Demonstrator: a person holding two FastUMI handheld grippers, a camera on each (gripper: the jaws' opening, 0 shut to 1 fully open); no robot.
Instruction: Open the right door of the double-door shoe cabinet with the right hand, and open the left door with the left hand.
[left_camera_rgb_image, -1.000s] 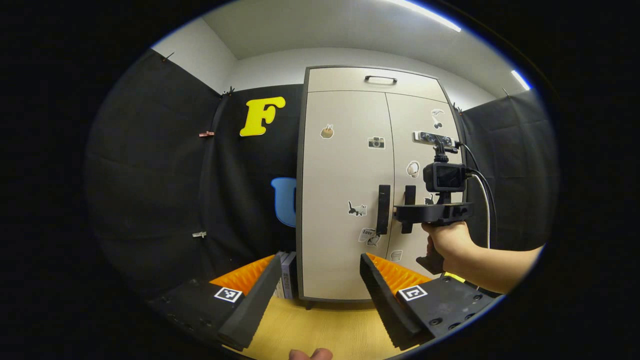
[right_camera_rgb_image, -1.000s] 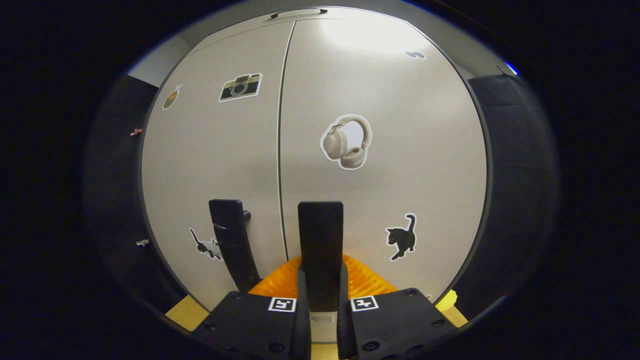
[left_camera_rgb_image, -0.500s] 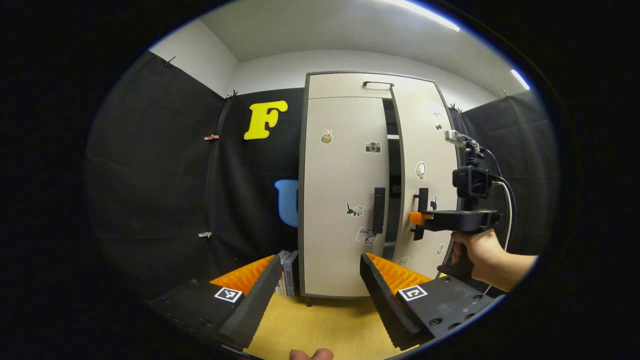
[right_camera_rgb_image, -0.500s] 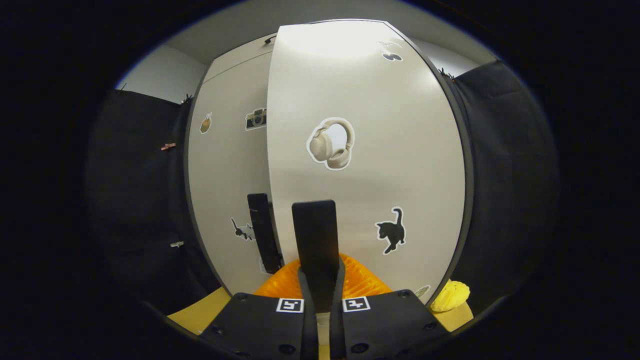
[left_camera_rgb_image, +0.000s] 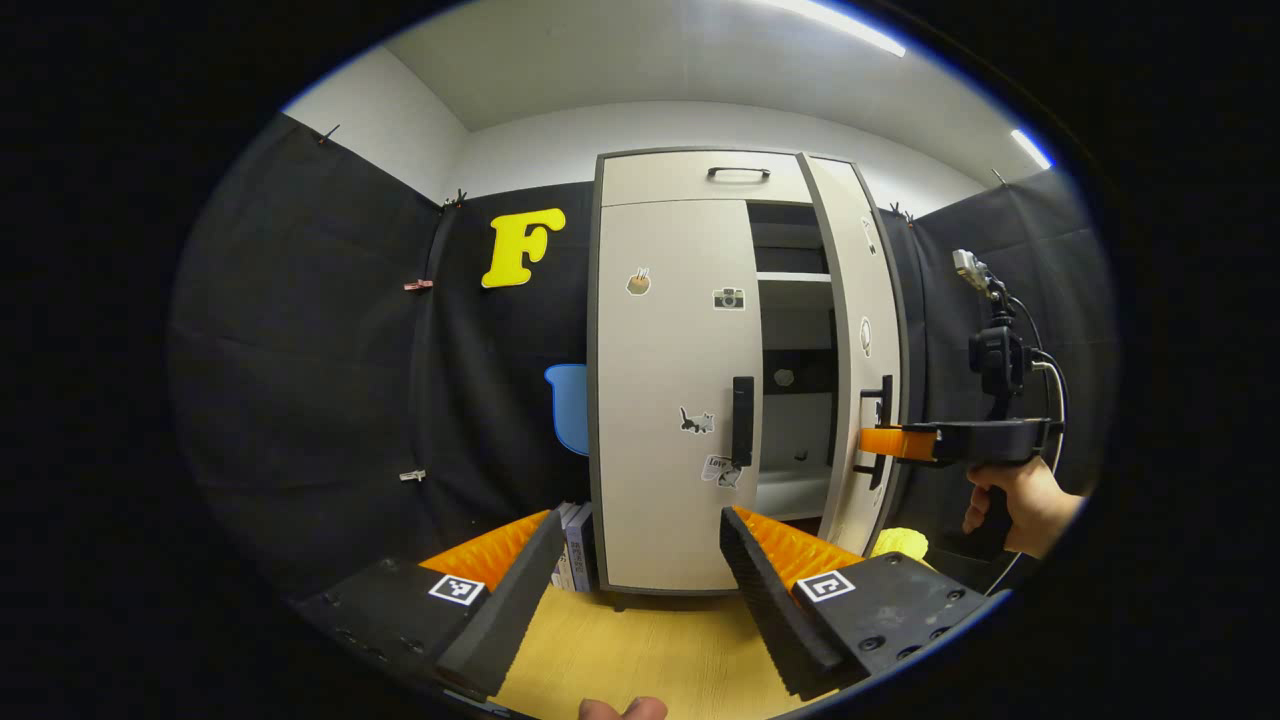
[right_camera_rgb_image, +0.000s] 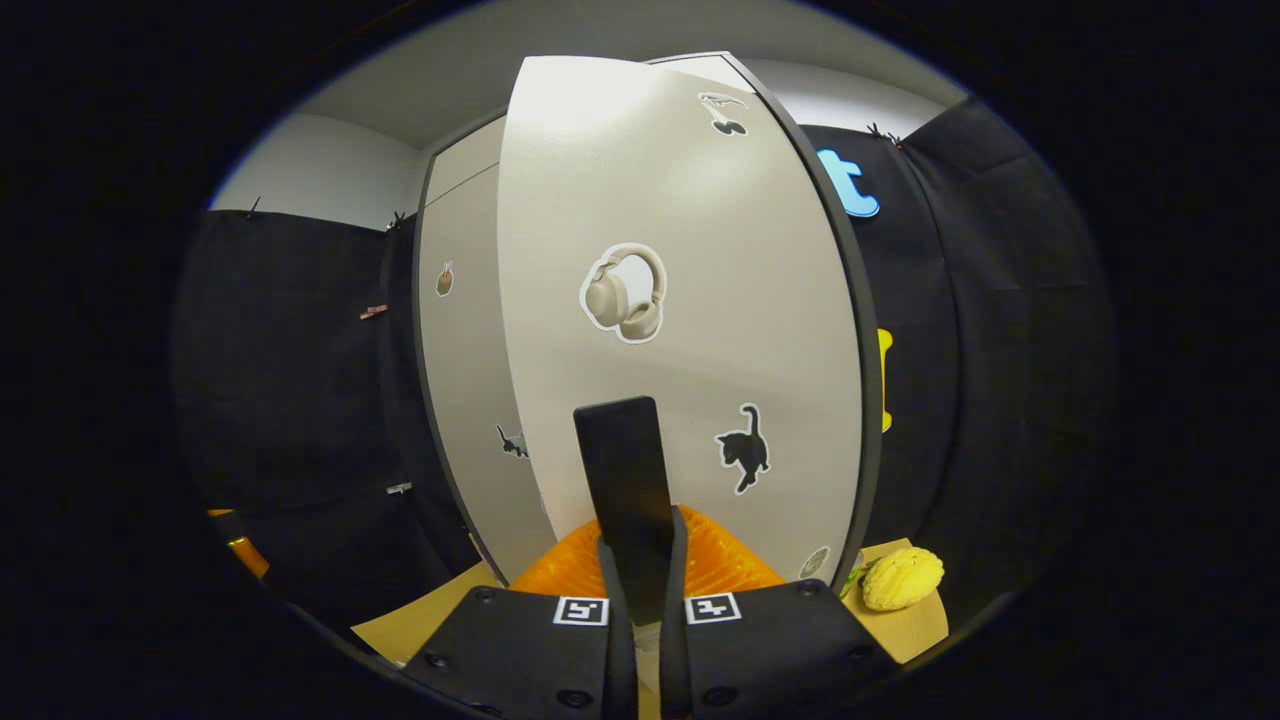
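In the left gripper view, the shoe cabinet (left_camera_rgb_image: 690, 380) stood at centre frame on the wooden floor (left_camera_rgb_image: 640, 650). Its right door (left_camera_rgb_image: 862, 340) was swung well out, showing shelves (left_camera_rgb_image: 795, 277) inside, while the left door (left_camera_rgb_image: 675, 390) sat closed with its dark left handle (left_camera_rgb_image: 742, 421) untouched. The left gripper (left_camera_rgb_image: 640, 570) hung at the bottom of the frame, jaws wide apart and empty, well short of the cabinet. At the right edge, a hand (left_camera_rgb_image: 1020, 495) held the right gripper (left_camera_rgb_image: 880, 442) against the right door's handle (left_camera_rgb_image: 882, 425).

In the right gripper view, the right gripper (right_camera_rgb_image: 640, 570) had its jaws clamped on the handle (right_camera_rgb_image: 625, 480) at lower centre, the door's face rising above. A yellow toy (right_camera_rgb_image: 902, 578) lay at lower right; I judged the swinging door could knock it, or the jaws could slip off the handle if pulled off the door's arc.
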